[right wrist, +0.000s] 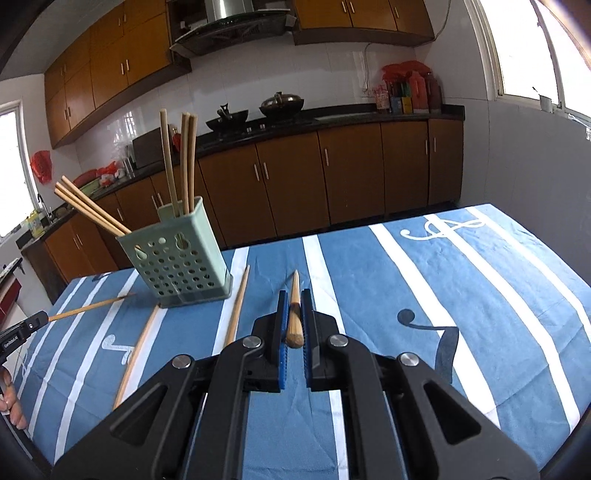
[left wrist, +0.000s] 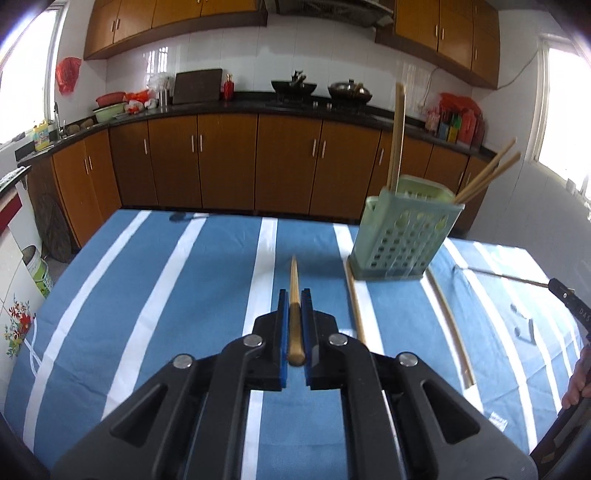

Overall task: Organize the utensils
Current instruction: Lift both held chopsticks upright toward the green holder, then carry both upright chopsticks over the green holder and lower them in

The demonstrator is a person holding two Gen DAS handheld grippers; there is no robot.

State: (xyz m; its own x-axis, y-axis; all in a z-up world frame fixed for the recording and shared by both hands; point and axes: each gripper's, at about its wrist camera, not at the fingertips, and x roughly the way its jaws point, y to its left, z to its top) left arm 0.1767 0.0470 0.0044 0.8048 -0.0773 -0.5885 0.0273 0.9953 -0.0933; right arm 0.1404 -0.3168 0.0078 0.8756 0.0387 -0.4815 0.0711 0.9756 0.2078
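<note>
Meanwhile each tool, left [left wrist: 294, 295] and right [right wrist: 294, 297], grips a chopstick [left wrist: 294, 314] beside the holder [left wrist: 402, 236]

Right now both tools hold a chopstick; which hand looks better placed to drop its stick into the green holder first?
Probably the left. The left tool grips its chopstick with the green holder close ahead. From the right tool, whose chopstick points past it, the holder sits farther off to the side.

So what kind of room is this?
It looks like a home kitchen. There are wooden cabinets under a dark counter, a wok on the stove with a hood above it, and chopsticks in a green holder on the table.
</note>
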